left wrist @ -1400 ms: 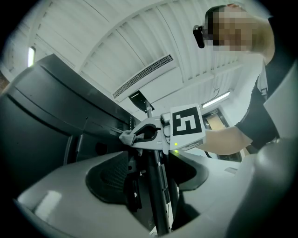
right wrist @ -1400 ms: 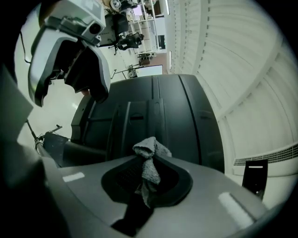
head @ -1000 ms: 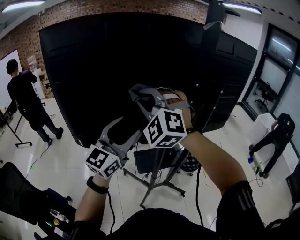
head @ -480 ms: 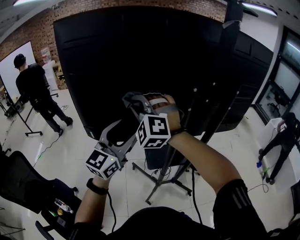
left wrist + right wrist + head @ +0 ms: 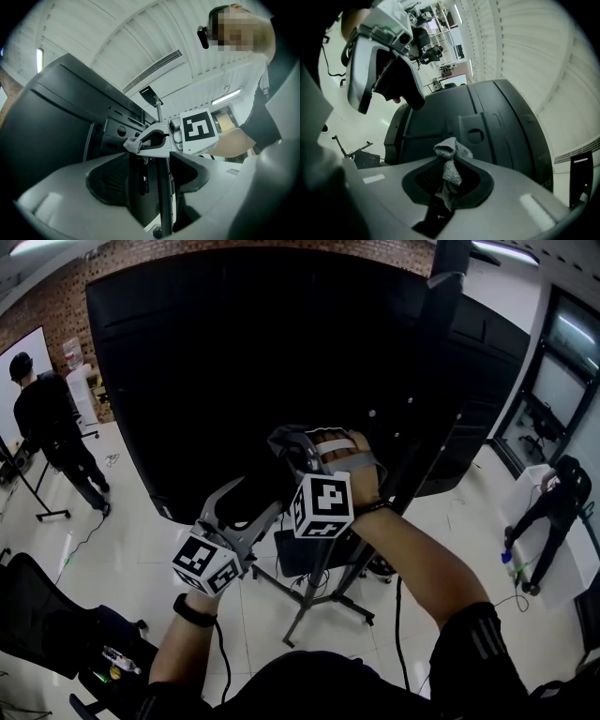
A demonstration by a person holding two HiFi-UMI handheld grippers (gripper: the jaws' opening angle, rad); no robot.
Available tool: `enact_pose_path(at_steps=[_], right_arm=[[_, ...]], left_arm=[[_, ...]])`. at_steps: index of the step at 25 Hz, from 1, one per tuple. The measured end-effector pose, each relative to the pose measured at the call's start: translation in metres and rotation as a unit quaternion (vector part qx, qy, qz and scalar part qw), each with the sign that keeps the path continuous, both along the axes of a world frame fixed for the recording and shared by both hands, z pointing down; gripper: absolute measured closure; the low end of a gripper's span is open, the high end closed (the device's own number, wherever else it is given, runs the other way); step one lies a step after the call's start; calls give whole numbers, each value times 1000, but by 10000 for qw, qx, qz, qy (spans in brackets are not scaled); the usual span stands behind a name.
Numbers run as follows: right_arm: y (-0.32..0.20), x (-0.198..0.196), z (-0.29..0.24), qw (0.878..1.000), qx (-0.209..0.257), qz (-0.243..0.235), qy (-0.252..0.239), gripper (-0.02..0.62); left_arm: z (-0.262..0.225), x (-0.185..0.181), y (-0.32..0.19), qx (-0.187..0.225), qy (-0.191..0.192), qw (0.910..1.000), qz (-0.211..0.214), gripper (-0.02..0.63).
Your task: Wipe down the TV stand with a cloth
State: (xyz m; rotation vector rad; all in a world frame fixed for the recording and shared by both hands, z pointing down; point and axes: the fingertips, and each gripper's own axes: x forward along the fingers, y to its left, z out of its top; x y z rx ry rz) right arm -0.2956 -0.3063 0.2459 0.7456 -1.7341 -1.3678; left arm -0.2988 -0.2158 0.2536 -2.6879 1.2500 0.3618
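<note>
My right gripper [image 5: 449, 183] was clamped on the grey cloth [image 5: 451, 159], held up near the black back panel of the TV [image 5: 501, 126]. My left gripper [image 5: 154, 180] had its jaws apart. The TV stand's upright pole [image 5: 164, 201] showed in the gap, and I couldn't tell whether they touched.

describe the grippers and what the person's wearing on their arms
The left gripper and right gripper are grey plastic with dark-lined jaws. Each carries a white cube with black square markers. A black wristband sits on the left wrist; the right arm has a dark sleeve with pale stripes.
</note>
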Motion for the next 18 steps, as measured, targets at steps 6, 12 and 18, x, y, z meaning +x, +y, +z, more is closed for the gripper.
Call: enact_pose_path(at_steps=[6, 12, 18], right_arm=[[-6, 29, -2, 9992, 47, 387, 86, 551], [20, 34, -17, 9988, -102, -167, -450, 551], [48, 67, -63, 9949, 86, -518, -862, 551]], left_arm=[[-2, 20, -7, -5, 56, 9997, 243, 311], [-6, 30, -6, 21, 47, 9995, 303, 311], [-16, 37, 0, 50, -51, 9997, 227, 311]])
